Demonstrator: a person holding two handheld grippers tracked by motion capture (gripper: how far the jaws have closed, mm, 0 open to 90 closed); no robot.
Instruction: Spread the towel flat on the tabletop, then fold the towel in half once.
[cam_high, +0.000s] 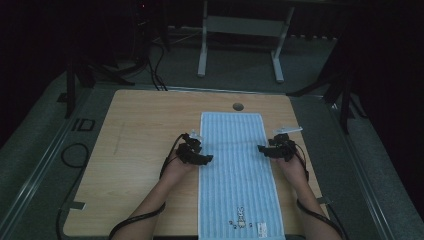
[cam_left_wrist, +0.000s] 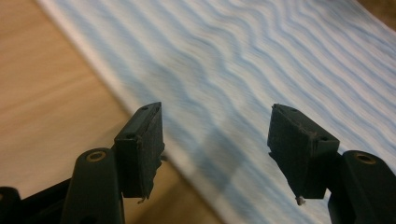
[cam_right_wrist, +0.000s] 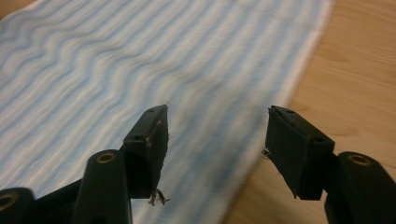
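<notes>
High view: towel (cam_high: 235, 165) across table (cam_high: 140, 150)

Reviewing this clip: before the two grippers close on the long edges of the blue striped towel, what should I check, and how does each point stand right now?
1. Towel lies flat and spread out on the table: ok.
2. Left gripper is at the towel's left long edge: ok; the left gripper view shows the edge passing between its jaws.
3. Right gripper is at the right long edge: ok.
4. Both grippers open, nothing clamped: ok.
5. Grippers roughly level with each other across the towel: ok, near mid-length.
6. Jaws low enough to pinch the cloth: cannot tell; height above the towel is unclear, and both gripper views are blurred.
</notes>
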